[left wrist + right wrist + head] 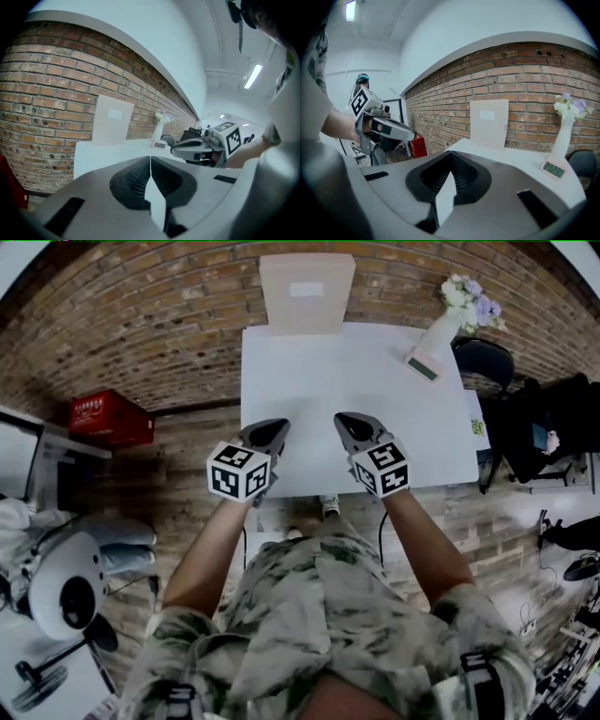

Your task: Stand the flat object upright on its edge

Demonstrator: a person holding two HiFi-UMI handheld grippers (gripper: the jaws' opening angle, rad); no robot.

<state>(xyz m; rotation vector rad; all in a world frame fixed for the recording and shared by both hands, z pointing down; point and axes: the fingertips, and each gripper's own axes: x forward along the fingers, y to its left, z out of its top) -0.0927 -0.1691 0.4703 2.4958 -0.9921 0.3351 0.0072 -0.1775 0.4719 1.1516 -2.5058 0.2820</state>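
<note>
A pale flat board (307,294) with a small white label stands at the far edge of the white table (356,381), against the brick wall. It also shows in the left gripper view as the board (111,119) and in the right gripper view as the board (489,123). My left gripper (278,425) and right gripper (343,418) hover side by side over the table's near half, well short of the board. The jaws of the left gripper (150,159) and of the right gripper (451,154) are both shut, with nothing between them.
A white vase of flowers (450,315) and a small digital clock (422,364) stand at the table's far right corner. A black chair (483,357) is to the right, a red crate (111,418) on the floor to the left, and a fan (66,592) at lower left.
</note>
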